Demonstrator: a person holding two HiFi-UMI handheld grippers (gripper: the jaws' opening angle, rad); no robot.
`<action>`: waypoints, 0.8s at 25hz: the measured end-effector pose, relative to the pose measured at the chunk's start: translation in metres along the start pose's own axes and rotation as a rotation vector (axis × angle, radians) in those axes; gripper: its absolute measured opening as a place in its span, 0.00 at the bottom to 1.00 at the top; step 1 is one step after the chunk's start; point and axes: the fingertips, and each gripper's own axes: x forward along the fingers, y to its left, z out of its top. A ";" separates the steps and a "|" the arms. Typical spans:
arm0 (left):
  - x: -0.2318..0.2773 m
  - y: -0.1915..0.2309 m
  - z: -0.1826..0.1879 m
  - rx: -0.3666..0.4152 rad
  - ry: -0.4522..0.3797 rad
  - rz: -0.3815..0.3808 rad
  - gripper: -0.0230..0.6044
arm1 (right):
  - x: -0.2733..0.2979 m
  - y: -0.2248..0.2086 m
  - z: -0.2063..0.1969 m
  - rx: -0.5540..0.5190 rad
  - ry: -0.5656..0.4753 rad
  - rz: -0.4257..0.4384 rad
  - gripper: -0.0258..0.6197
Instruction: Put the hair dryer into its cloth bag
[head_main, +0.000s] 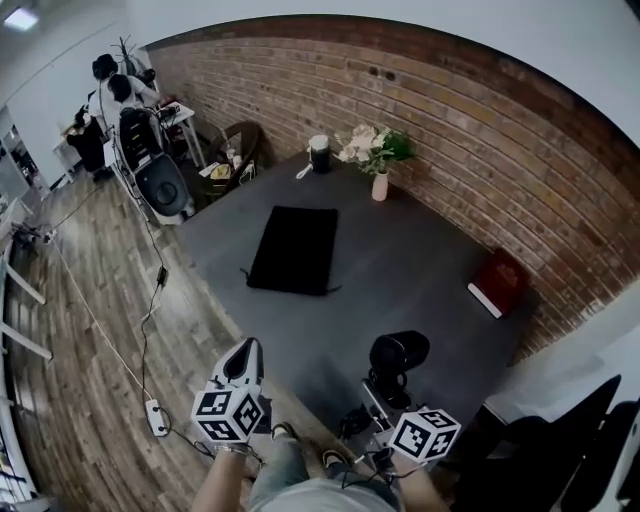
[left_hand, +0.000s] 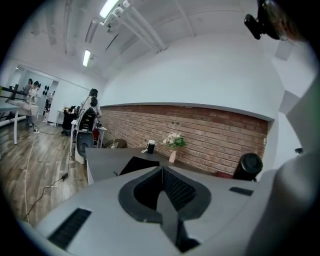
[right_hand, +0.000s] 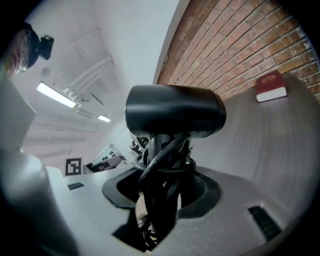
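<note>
Hair dryer (head_main: 398, 355) is black, upright in the right gripper (head_main: 385, 392), barrel on top, off the table (head_main: 420, 270) surface, at its near edge towards the near right corner. Right gripper view: jaws clamped on the handle, cord (right_hand: 162, 165) looped around that handle and caught in the same grip, barrel (right_hand: 174, 111) crosswise above the jaws. Left gripper (head_main: 246, 348) has its jaws together with nothing between them; the left gripper view shows the 2 pads meeting on the centre line. It sits just off the near left edge of the table, over the wood floor (head_main: 90, 400), pointing towards the table. Cloth bag (head_main: 296, 248) is black, lying flat on the table nearer the left edge, about midway between near and far ends, well apart from both grippers; thin drawstrings stick out at its near end. It touches nothing else on the table. Red book (head_main: 497, 282) lies at the right edge beside the brick wall (head_main: 450, 120). Vase of flowers (head_main: 378, 160) and a black cylinder with a white top (head_main: 319, 153) stand at the far corner against the same wall, near each other but not touching. White cable (head_main: 100, 320) runs along the floor left of the table. People and desks sit in the far left background, too small for detail.
</note>
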 end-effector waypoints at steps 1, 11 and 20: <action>0.009 0.003 0.004 0.004 -0.002 -0.014 0.05 | 0.001 -0.003 0.001 0.003 -0.012 -0.020 0.33; 0.120 0.086 0.052 0.022 0.009 -0.142 0.05 | 0.070 0.004 0.031 0.044 -0.170 -0.186 0.32; 0.183 0.147 0.092 0.027 0.036 -0.256 0.05 | 0.138 0.034 0.075 0.039 -0.271 -0.327 0.32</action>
